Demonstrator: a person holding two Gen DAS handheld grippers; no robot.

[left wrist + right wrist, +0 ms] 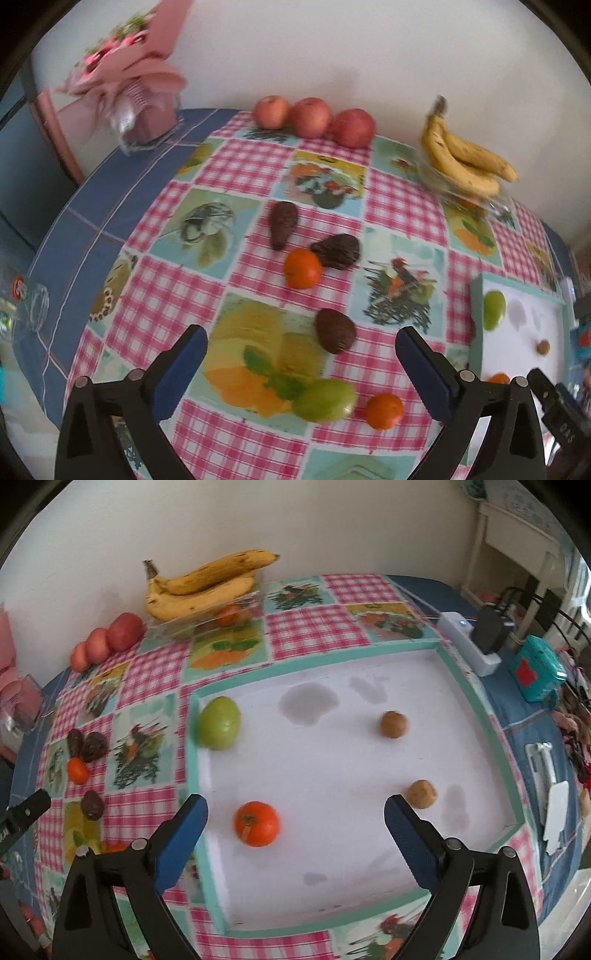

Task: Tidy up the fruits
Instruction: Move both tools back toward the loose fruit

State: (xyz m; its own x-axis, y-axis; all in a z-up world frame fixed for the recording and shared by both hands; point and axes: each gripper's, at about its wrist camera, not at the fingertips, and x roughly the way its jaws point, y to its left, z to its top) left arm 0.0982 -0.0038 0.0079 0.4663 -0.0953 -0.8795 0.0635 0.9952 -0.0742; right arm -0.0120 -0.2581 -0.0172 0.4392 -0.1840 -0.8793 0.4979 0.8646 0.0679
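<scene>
Left gripper (301, 363) hangs over the checked tablecloth (258, 162), jaws wide apart, nothing between the pads; a green fruit (325, 400) and an orange (384, 411) sit low in frame, just beside each other. Right gripper (295, 830) spread wide too, empty, above the white tray (207, 775). Inside the tray, an orange (257, 823) lower centre, green fruit (219, 722) at left

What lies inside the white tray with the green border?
Inside the tray lie a green fruit, an orange fruit and two small brown fruits. Grey stains mark the floor. The near corners are hidden behind the right claw.
</scene>
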